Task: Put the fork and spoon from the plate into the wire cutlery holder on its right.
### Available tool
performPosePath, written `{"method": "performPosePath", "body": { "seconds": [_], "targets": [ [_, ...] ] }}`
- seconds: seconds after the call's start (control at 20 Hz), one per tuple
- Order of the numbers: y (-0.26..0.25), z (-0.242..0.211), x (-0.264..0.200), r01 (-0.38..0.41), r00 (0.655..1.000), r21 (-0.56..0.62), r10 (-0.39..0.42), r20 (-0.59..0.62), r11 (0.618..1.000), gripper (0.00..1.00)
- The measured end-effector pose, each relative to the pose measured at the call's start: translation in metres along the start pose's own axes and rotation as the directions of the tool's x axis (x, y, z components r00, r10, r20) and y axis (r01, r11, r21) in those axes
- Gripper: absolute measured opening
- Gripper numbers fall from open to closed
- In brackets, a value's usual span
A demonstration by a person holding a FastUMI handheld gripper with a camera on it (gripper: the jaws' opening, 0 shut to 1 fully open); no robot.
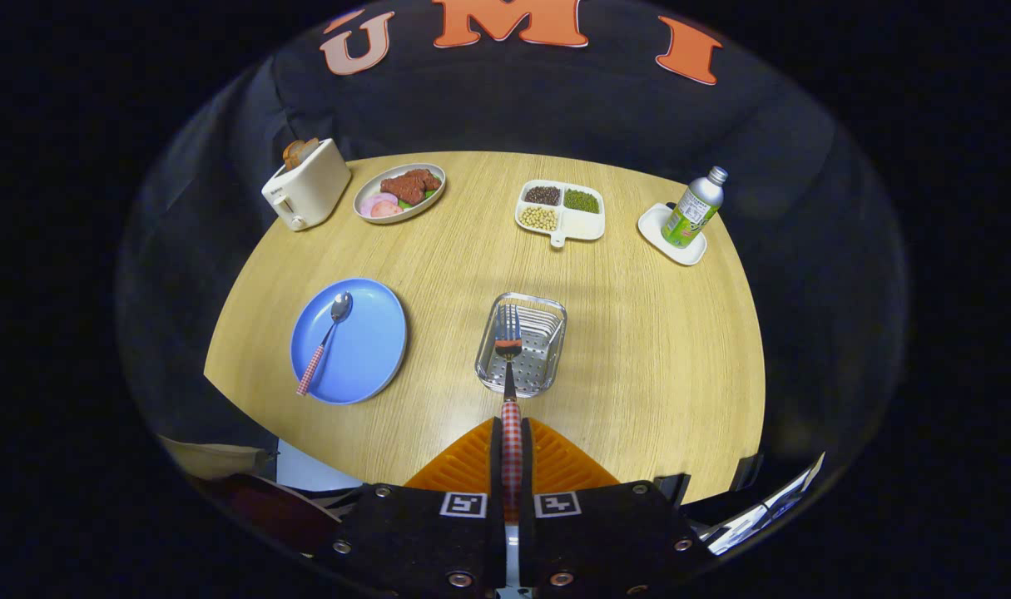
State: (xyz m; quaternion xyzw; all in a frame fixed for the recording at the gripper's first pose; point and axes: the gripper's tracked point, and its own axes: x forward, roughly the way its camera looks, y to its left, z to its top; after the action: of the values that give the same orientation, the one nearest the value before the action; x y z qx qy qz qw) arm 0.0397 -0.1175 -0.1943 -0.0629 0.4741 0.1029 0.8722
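My gripper (512, 453) is shut on the checked handle of the fork (508, 358). The fork points straight ahead from the fingers, and its tines hang over the wire cutlery holder (545, 353), which stands on the wooden table just beyond the fingers. To the left of the holder lies the blue plate (372, 349). On it rests the spoon (324, 339), bowl pointing away, with a checked handle like the fork's.
Along the far edge of the round wooden table (655, 358) stand a cream toaster (307, 185), a dish of meat (399, 191), a divided dish of beans (560, 210) and a bottle (693, 208) on a white coaster.
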Motion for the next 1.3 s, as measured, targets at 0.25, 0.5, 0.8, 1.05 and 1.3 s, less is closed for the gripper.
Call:
{"method": "performPosePath", "body": {
  "seconds": [0.25,0.5,0.8,1.05,1.3],
  "targets": [
    [-0.002,0.001,0.01,-0.046,0.99,0.04,0.051,-0.134,0.998,0.06],
    [-0.005,0.008,0.027,-0.029,0.975,0.041,0.037,-0.219,0.999,0.07],
    [-0.003,0.01,0.04,-0.03,0.954,-0.024,0.022,-0.301,0.999,0.07],
    [-0.009,0.012,0.054,0.008,0.938,-0.003,-0.009,-0.348,1.0,0.07],
    [-0.011,0.014,0.064,0.023,0.931,0.022,-0.013,-0.365,0.999,0.08]
  ]
}}
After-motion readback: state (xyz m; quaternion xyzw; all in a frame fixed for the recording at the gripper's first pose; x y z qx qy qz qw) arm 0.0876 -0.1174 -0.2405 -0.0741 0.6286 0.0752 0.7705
